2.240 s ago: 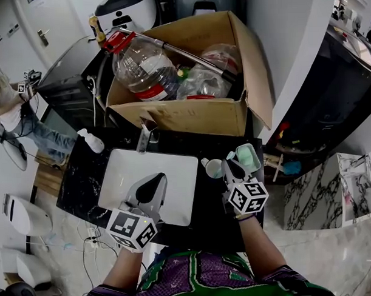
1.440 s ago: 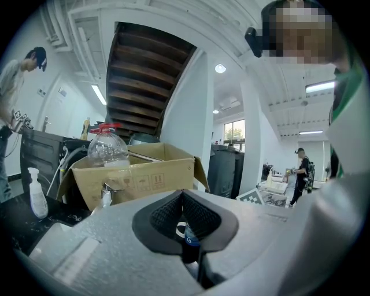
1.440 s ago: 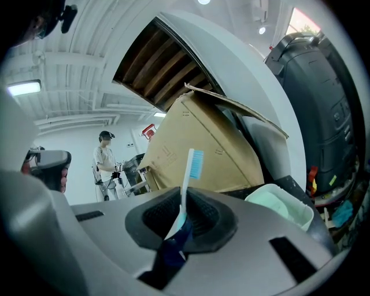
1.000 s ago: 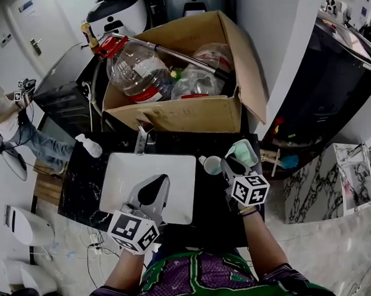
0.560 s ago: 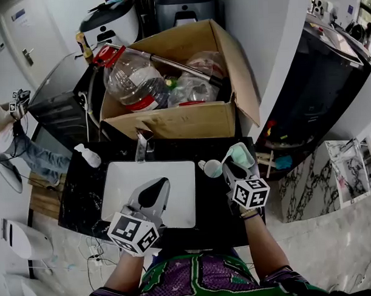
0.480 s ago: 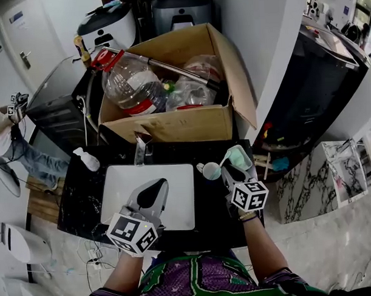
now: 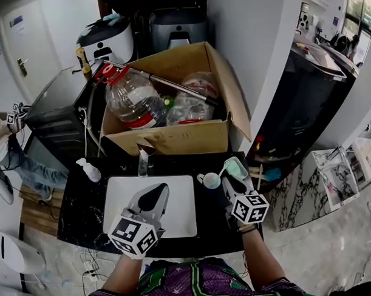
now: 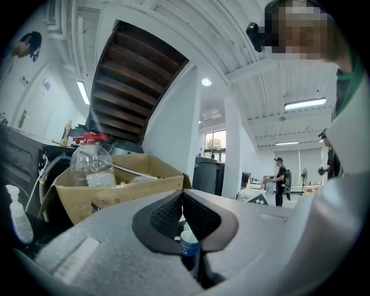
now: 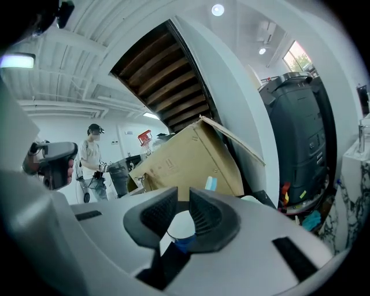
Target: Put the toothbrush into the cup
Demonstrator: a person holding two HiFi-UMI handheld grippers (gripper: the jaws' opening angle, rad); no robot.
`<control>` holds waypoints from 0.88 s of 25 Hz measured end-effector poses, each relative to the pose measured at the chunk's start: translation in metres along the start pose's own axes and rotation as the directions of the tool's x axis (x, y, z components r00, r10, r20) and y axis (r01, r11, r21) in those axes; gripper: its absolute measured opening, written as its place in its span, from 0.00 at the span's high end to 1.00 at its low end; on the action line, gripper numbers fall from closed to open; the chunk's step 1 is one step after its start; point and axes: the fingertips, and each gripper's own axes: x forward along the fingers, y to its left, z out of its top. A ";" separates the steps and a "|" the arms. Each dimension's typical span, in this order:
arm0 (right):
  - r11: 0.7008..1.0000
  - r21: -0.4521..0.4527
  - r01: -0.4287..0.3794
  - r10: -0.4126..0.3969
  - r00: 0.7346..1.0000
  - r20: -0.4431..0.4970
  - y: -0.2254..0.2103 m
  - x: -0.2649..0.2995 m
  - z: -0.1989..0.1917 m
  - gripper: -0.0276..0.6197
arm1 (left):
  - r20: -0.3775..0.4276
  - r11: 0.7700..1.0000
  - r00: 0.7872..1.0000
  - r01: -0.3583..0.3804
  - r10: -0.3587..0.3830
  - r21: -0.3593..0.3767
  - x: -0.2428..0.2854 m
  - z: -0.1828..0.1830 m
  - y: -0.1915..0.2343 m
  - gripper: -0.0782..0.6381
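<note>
A white cup with a blue band (image 7: 210, 180) stands on the black marble counter (image 7: 84, 202), right of the white sink (image 7: 175, 205). A thin toothbrush (image 7: 221, 173) leans out of the cup, and its pale blue head (image 9: 211, 184) shows above my right jaws. My right gripper (image 7: 226, 175) hovers just right of the cup, jaws a narrow gap apart with nothing between them; the cup (image 9: 182, 231) shows through that gap. My left gripper (image 7: 155, 191) hangs over the sink, its tips (image 8: 182, 194) touching and empty. The cup (image 8: 188, 245) shows under them.
A faucet (image 7: 144, 159) stands behind the sink and a white soap bottle (image 7: 89, 171) at the counter's left. A mint green dish (image 7: 237, 167) sits beside the cup. Behind is a cardboard box (image 7: 173, 135) of large plastic bottles. A person (image 7: 0, 135) stands far left.
The head view has tilted up and shows more of the room. Both grippers stay about where they were, the right one beside the cup.
</note>
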 end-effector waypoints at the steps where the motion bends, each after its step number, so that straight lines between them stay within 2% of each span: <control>1: 1.000 -0.004 0.001 -0.001 1.000 0.009 0.004 -0.003 0.004 0.88 | 0.004 1.000 1.000 0.000 0.000 0.000 -0.002 0.002 0.001 0.87; 10: 0.997 -0.072 0.005 0.000 0.997 0.077 0.054 -0.027 0.028 0.88 | 0.025 1.000 1.000 -0.007 0.006 0.022 -0.027 0.008 0.013 0.87; 22: 0.987 -0.146 -0.066 0.082 0.991 0.107 0.136 -0.049 0.040 0.88 | 0.044 0.999 0.999 -0.004 0.002 0.043 -0.056 0.017 0.024 0.87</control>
